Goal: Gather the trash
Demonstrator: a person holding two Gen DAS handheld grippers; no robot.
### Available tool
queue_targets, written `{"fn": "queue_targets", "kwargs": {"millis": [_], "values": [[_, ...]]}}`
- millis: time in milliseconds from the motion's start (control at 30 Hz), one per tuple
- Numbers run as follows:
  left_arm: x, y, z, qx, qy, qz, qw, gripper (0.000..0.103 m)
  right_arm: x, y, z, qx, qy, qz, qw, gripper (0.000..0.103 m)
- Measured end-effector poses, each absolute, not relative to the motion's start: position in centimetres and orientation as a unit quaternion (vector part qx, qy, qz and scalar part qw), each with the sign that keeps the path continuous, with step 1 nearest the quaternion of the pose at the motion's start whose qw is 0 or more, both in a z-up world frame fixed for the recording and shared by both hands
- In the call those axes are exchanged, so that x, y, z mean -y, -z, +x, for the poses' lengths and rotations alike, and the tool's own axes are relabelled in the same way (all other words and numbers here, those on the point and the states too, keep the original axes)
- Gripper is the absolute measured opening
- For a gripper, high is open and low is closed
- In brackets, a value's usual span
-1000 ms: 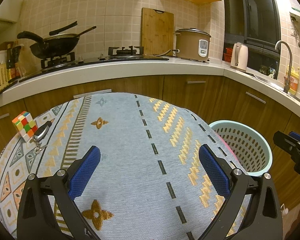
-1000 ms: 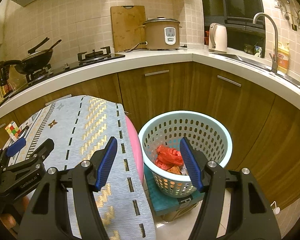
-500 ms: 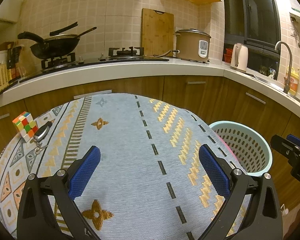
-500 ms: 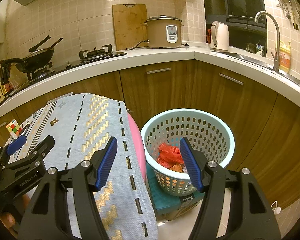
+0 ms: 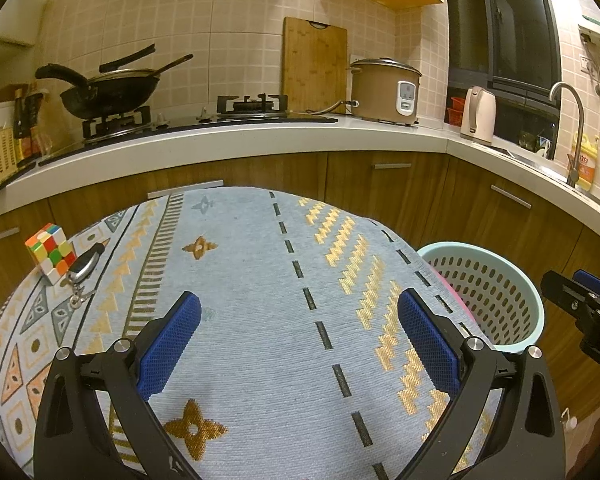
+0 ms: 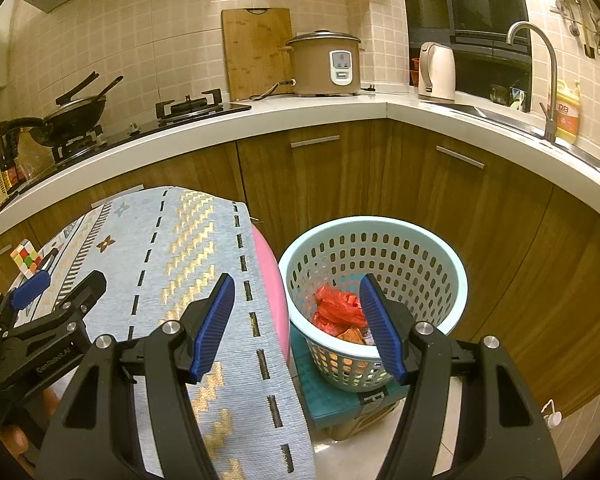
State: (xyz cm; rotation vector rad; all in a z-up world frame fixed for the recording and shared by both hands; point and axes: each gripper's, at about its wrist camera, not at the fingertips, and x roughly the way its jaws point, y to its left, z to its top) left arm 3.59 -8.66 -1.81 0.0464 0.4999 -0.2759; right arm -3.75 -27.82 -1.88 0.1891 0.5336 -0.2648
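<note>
— Looking along my left gripper (image 5: 299, 334), what's there?
— Jaws spread wide, empty, above the patterned tablecloth (image 5: 252, 288). A Rubik's cube (image 5: 51, 253) and car key (image 5: 83, 267) sit at its left edge.
— And along my right gripper (image 6: 296, 326)?
— Also wide apart, holding nothing, over the pale-green basket (image 6: 452, 276) beside the table's right edge. Red trash (image 6: 334, 308) lies inside.

A Rubik's cube (image 5: 51, 252) sits near the left edge of the patterned tablecloth (image 5: 252, 280), a car key (image 5: 83, 266) touching it on the right. On the counter (image 5: 260, 136) behind stand a wok (image 5: 108, 94), a cutting board (image 5: 315, 66) against the wall, a rice cooker (image 5: 386, 90) and a kettle (image 5: 478, 114) toward the corner.
</note>
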Motion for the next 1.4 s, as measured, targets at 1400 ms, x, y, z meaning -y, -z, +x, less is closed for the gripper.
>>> {"fn": "queue_targets", "kwargs": {"millis": [1400], "values": [[8.62,1.39,3.22,-0.242,0.133,0.024,0.961,0.095,27.40,2.05,-3.61,-0.265,0.134,0.080,0.951,0.061]]}}
